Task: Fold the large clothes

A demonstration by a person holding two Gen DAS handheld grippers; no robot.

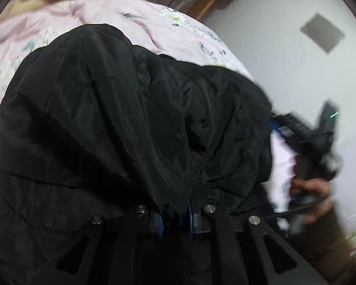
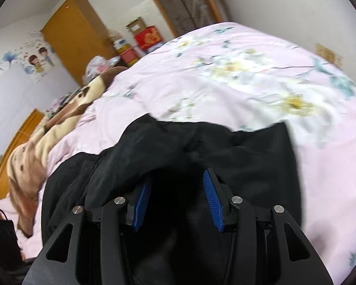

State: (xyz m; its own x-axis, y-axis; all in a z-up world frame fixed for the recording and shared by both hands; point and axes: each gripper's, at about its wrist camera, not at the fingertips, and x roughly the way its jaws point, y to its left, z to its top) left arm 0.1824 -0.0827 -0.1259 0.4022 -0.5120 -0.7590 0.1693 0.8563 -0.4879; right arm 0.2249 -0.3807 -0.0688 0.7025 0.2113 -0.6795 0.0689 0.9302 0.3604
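A large black padded jacket (image 1: 106, 123) lies bunched on a pink floral bed cover (image 1: 154, 23). My left gripper (image 1: 175, 216) is shut on a fold of the jacket, with black fabric pinched between its blue pads. In the right wrist view the jacket (image 2: 225, 147) lies on the pink cover (image 2: 249, 76). My right gripper (image 2: 178, 182) is open, its blue pads (image 2: 212, 201) spread over the black fabric, the left pad partly under a fold. The right gripper also shows in the left wrist view (image 1: 313, 137), blurred, held by a hand.
A brown and cream blanket (image 2: 35, 152) lies along the left of the bed. A wooden wardrobe (image 2: 76, 38), red boxes (image 2: 149, 36) and a wooden door frame (image 2: 189, 0) stand beyond the bed. A white wall (image 1: 284, 47) is to the right.
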